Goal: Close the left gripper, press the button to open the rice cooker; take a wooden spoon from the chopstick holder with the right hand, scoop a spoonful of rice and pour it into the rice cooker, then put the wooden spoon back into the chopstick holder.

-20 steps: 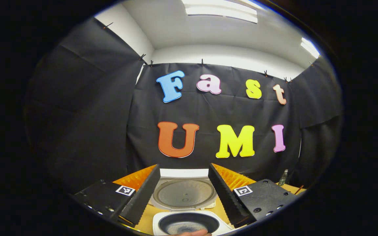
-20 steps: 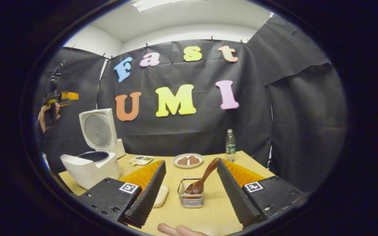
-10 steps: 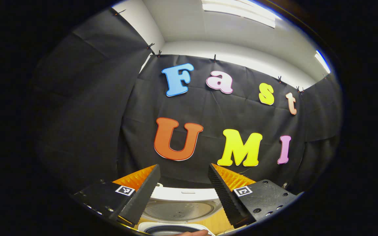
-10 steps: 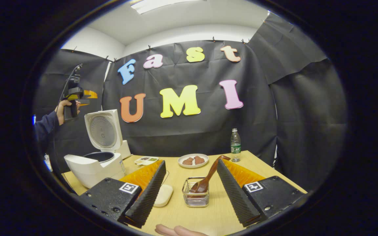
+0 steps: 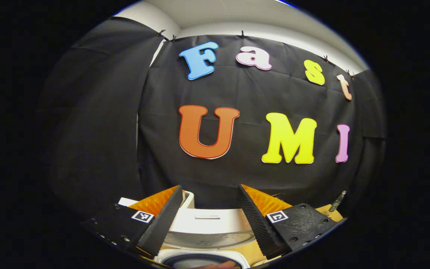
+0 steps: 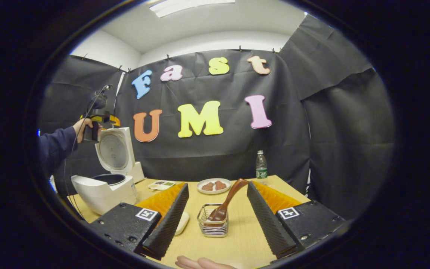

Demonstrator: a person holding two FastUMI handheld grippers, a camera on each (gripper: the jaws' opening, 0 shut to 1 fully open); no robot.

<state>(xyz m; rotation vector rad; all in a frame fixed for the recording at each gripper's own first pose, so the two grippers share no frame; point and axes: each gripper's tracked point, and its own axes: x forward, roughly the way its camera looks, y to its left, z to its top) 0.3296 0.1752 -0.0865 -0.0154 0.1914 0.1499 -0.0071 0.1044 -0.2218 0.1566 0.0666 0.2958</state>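
Note:
The white rice cooker stands at the table's left with its lid raised upright. A hand holds my left gripper just above and behind the top of that lid. In the left gripper view my left gripper is open, and between its fingers I see the lid's top edge and the pot rim below. My right gripper is open and empty. Ahead of it a wire chopstick holder holds the wooden spoon, whose handle leans up to the right.
On the wooden table lie a white oval object beside the holder, a plate with brown food, a small tray and a water bottle at the back. Black cloth walls surround the booth.
The left gripper has moved right and down, from the cooker's left to just above the raised lid. The right gripper has barely shifted and stays open before the holder.

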